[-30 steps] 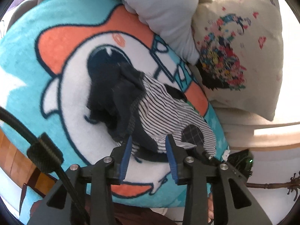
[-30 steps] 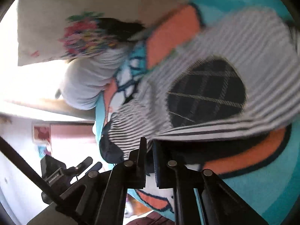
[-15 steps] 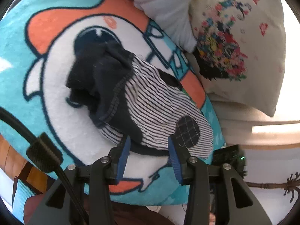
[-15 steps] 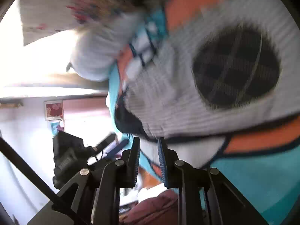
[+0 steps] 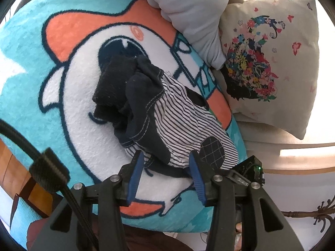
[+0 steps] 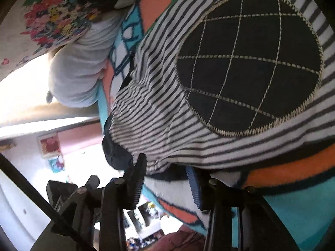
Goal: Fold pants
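the left gripper (image 5: 166, 168) sits at the lower centre of its frame with its blue-padded fingers (image 5: 135, 173) spread apart, nothing between them; the near hem of the pants (image 5: 178, 123) lies just beyond the tips. in the right wrist view the right gripper (image 6: 166, 173) is also at the lower centre, fingers (image 6: 139, 179) parted and not clamped on anything, the tips right at the striped edge of the pants (image 6: 167, 113); whether they touch the cloth cannot be told.

the pants are small, white with dark stripes, and carry a round dark patch (image 5: 211, 149) stitched in a pale grid. in the left view they run from the centre of the frame down to the lower right, with the dark navy part (image 5: 129, 90) bunched and crumpled toward the middle. in the right view the patch (image 6: 249, 62) fills the upper right of the frame.

they lie on a plush blanket (image 5: 79, 146) printed with a teal, orange and white cartoon figure. at the top of the left view a grey cushion (image 5: 188, 6) rests on the blanket's edge, and to the upper right a cream pillow (image 5: 289, 79) with a flower print leans beside it. the same pillow (image 6: 41, 21) shows at the upper left of the right view.
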